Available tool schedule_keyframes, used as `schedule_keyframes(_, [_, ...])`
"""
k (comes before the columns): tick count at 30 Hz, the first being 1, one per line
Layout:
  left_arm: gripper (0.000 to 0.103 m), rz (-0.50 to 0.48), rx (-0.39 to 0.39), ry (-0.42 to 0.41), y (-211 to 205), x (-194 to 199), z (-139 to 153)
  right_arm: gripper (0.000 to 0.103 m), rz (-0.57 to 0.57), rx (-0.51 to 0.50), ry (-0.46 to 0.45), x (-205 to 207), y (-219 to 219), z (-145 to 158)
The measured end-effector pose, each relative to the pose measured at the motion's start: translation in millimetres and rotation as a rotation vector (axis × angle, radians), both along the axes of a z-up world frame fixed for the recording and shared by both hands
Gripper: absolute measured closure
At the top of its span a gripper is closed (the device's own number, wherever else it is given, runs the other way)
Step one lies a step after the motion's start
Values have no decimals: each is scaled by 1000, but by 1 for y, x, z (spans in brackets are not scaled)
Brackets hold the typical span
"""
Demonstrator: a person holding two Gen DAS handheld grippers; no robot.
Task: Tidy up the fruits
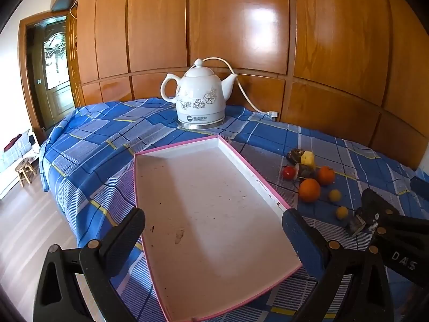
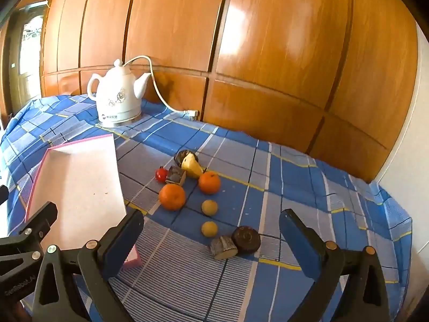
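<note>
A pink-rimmed white tray [image 1: 257,177] lies empty on the blue checked cloth; it also shows in the right wrist view [image 2: 51,150]. To its right lie two oranges [image 2: 172,196] [image 2: 209,182], two small yellow fruits [image 2: 209,207] [image 2: 209,228], a red fruit [image 2: 161,174], a yellow cut piece [image 2: 191,167] and dark brown pieces [image 2: 246,239]. My left gripper [image 1: 214,237] is open over the tray's near end. My right gripper [image 2: 211,244] is open, low, with the brown pieces between its fingers' line of sight. The fruit group shows in the left wrist view [image 1: 309,190].
A white ceramic electric kettle [image 1: 199,98] stands at the back of the table with its cord [image 1: 246,94] running to a plug by the wooden wall panels. The table edge drops off at the left, with floor and a small stool [image 1: 25,171] beyond.
</note>
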State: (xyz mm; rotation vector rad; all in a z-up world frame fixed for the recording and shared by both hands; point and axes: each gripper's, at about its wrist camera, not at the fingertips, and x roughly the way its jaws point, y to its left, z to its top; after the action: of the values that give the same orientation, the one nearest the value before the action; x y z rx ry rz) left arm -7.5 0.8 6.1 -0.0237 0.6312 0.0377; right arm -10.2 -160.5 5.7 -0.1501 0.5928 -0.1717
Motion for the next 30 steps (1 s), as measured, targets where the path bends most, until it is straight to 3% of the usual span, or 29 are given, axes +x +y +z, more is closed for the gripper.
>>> schedule_keyframes(10, [0, -4, 20, -1, -5, 0, -1, 0, -25, 83, -45, -5, -9, 9])
schedule_keyframes(30, [0, -21, 44, 1, -16, -2, 0, 0, -20, 79, -59, -6, -15, 12])
